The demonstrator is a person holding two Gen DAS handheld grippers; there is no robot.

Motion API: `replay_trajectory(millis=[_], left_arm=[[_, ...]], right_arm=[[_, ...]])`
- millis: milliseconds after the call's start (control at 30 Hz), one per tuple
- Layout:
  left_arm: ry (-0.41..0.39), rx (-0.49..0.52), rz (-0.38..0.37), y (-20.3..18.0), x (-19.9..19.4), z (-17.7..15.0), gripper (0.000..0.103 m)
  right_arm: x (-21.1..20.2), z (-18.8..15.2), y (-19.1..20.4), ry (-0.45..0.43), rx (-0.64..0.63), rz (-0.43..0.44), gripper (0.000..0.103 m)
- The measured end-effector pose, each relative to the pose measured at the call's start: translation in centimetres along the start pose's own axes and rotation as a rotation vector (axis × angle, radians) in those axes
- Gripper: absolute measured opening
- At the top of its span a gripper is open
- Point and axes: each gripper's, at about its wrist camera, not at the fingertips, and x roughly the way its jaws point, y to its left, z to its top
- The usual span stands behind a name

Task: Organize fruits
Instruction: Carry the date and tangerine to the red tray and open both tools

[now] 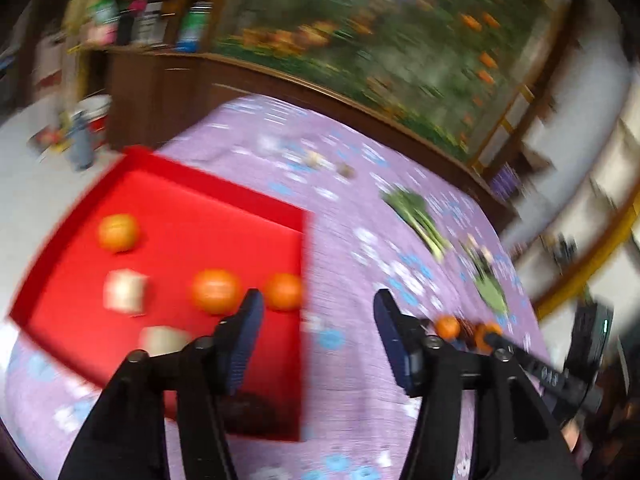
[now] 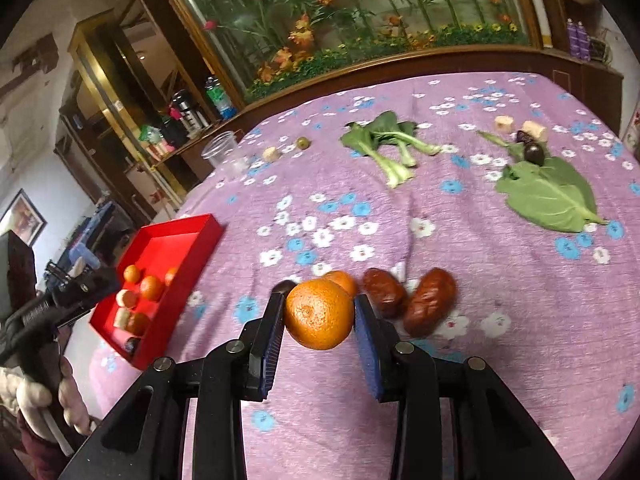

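My right gripper (image 2: 319, 314) is shut on an orange (image 2: 319, 314), held just above the purple flowered cloth. A second orange (image 2: 344, 280) and two red-brown dates (image 2: 430, 300) lie right behind it. The red tray (image 2: 188, 276) lies at the left with several oranges (image 2: 151, 287) and pale fruit pieces in it. In the blurred left wrist view my left gripper (image 1: 318, 306) is open and empty over the near right edge of the red tray (image 1: 224, 196), close to two oranges (image 1: 216, 291). The right gripper with its orange (image 1: 448, 327) shows at the right.
Bok choy (image 2: 390, 140), a large green leaf (image 2: 548, 196), a dark plum (image 2: 534, 152) and pale chunks (image 2: 534, 130) lie far on the cloth. A clear plastic cup (image 2: 220, 148) stands at the far left edge. A planter display case (image 2: 340, 20) backs the table.
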Motion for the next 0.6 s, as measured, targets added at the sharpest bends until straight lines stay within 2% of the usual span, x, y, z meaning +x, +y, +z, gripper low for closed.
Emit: replay_trajectory(millis=[67, 233, 467, 600], left_arm=[[-0.026, -0.061, 0.04, 2.2, -1.3, 0.1, 0.059], [-0.041, -0.122, 0.09, 4.9, -2.4, -0.8, 0.06], [-0.061, -0.112, 0.128, 6.6, -3.0, -1.6, 0.061], [-0.077, -0.096, 0.149, 7.7, -3.7, -1.8, 0.064]], right_arm=[[0.5, 0.0, 1.1, 0.016, -0.015, 0.025, 0.038], [1.9, -0.3, 5.0, 0.06, -0.065, 0.096, 0.038], [5.4, -0.7, 13.3, 0.142, -0.181, 0.205, 0.038], [8.3, -0.8, 17.7, 0.183, -0.261, 0.213, 0.038]])
